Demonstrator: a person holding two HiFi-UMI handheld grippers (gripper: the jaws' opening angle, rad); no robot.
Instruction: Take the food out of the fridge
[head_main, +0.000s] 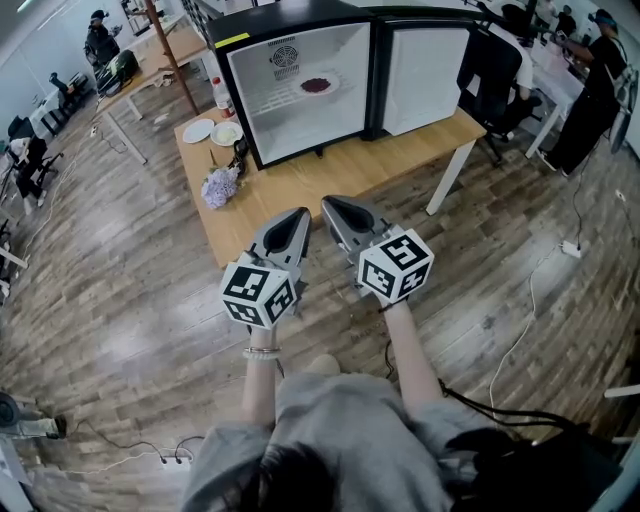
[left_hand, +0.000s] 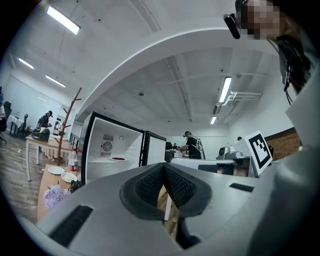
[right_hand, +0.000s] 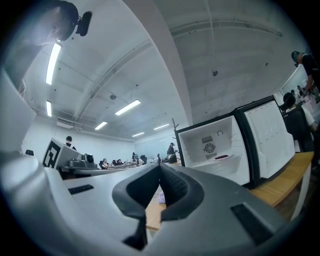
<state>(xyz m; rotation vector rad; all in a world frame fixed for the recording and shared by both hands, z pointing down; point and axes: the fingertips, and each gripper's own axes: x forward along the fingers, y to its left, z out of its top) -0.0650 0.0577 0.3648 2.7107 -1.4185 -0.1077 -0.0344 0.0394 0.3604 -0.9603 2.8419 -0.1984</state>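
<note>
Dark red food on a round white plate (head_main: 318, 85) sits on a shelf inside the open black-framed white fridge (head_main: 300, 125) on the wooden counter (head_main: 330, 180). Left tool (head_main: 296, 216) and right tool (head_main: 332, 207), both closed and empty, hover well short; one should open before reaching level for the rim.

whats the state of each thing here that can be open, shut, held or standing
fridge, door swung open
plate of food, inside the fridge, untouched
left gripper, shut, empty
right gripper, shut, empty
bottle, upright
</note>
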